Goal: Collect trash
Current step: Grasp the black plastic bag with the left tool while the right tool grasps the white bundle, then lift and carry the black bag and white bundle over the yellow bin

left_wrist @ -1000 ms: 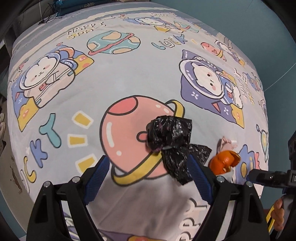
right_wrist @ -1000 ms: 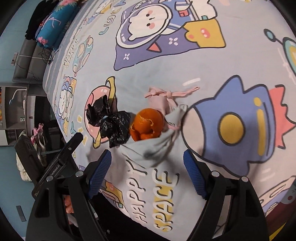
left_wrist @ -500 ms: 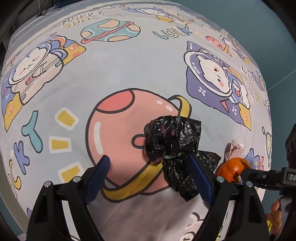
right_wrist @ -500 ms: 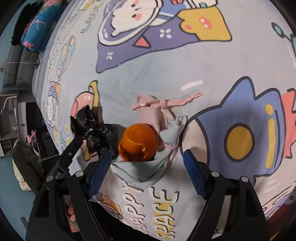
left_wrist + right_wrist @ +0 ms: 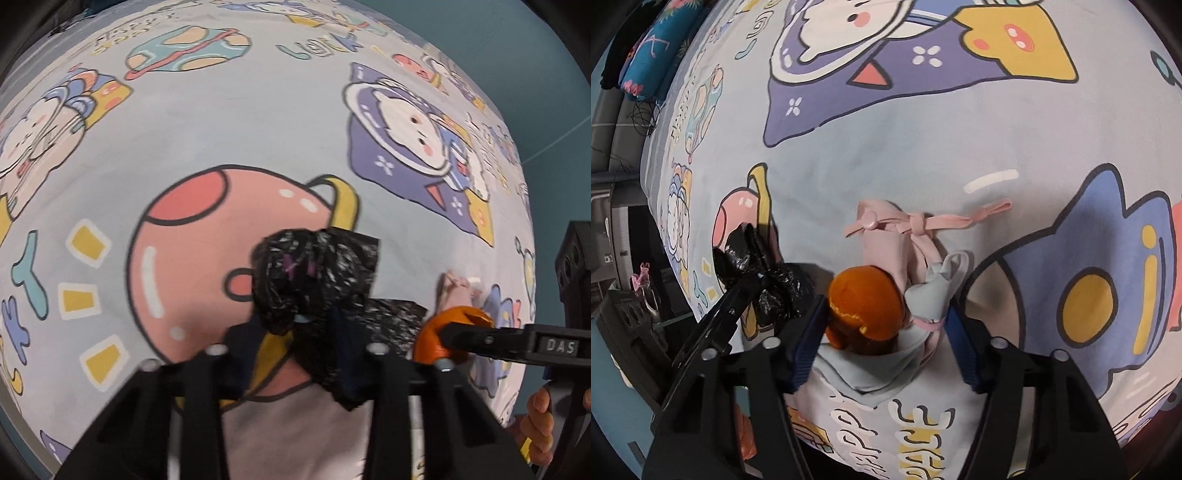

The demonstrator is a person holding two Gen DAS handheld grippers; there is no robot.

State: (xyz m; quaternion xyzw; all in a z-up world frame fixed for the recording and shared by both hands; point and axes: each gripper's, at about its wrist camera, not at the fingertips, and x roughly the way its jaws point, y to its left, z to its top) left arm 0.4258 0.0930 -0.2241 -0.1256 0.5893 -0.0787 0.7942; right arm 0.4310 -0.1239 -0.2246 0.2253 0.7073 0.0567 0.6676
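Observation:
A crumpled black plastic bag (image 5: 314, 273) lies on the cartoon-print bedsheet (image 5: 221, 122). My left gripper (image 5: 291, 332) points steeply down over it, its jaws closing, with the pads pinching the bag's narrow waist. In the right wrist view that gripper's finger (image 5: 738, 299) sits on the black bag (image 5: 738, 254). An orange peel (image 5: 866, 302) rests in a fold of the sheet between the fingers of my right gripper (image 5: 882, 328), whose jaws are closing. Its left pad is at the peel's edge. A pink face mask (image 5: 886, 236) and a grey cloth piece (image 5: 936, 291) lie beside the peel.
The orange peel (image 5: 432, 336) lies just right of the bag, with the right gripper's finger (image 5: 480, 336) across it and a person's hand (image 5: 539, 413) below. A blue patterned pillow (image 5: 653, 48) lies at the bed's far end. Dark furniture (image 5: 624, 314) stands off the bed's left edge.
Both grippers have come down closer to the sheet. The left jaws have narrowed onto the black bag, and the right jaws have narrowed around the orange peel.

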